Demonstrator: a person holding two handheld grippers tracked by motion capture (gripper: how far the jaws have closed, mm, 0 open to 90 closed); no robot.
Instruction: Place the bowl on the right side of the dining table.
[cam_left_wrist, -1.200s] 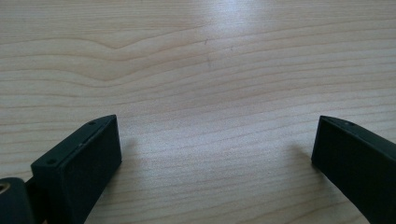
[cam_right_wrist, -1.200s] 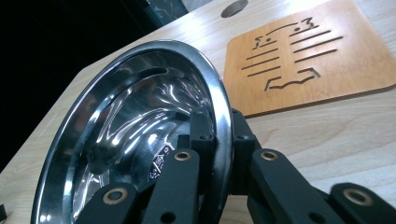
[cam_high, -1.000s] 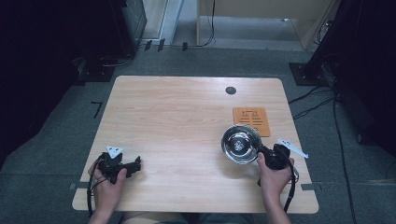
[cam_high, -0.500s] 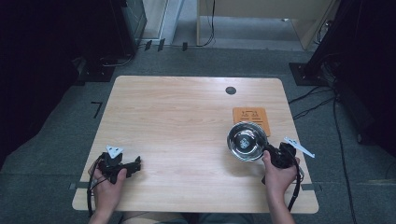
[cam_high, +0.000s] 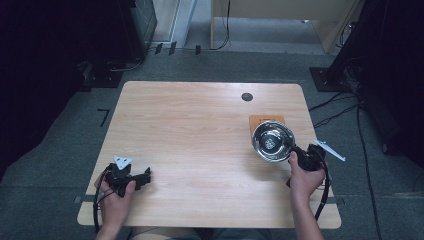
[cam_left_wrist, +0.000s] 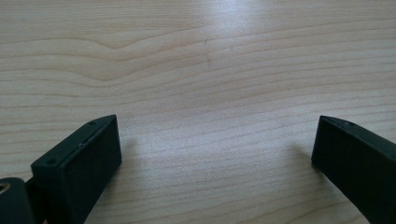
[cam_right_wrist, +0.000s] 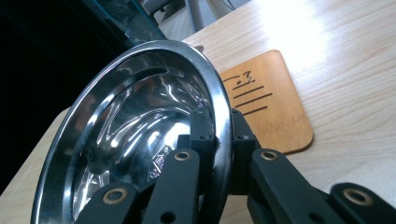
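High view, right hand-held gripper (cam_high: 295, 152): it pinches the near rim of a steel bowl (cam_high: 272, 141) at the right side of the desk (cam_high: 200, 130), so the bowl hangs from that one edge.
High view, bowl: it sits over the near part of an orange wooden coaster (cam_high: 266, 120); whether it touches the coaster cannot be told from here.
High view, left hand-held gripper (cam_high: 145, 176): it rests near the front left corner of the desk, well apart from the bowl, seemingly parked out of the work.
High view, surroundings: a dark round grommet (cam_high: 246, 96) lies beyond the coaster; the middle of the desk is bare wood, and nothing stands between bowl and coaster.

Left gripper view, left hand-held gripper (cam_left_wrist: 212, 149): jaws spread wide with nothing between them, lying low over bare desk (cam_left_wrist: 201, 70).

Right gripper view, right hand-held gripper (cam_right_wrist: 223, 140): jaws closed tight, one inside the bowl's wall and one outside, a grip that suits a thin rim.
Right gripper view, bowl (cam_right_wrist: 135, 130): tilted steeply, its hollow open to the camera.
Right gripper view, coaster (cam_right_wrist: 268, 102): it lies flat just beyond the rim, dark lines printed on it, and looks the likely resting place.
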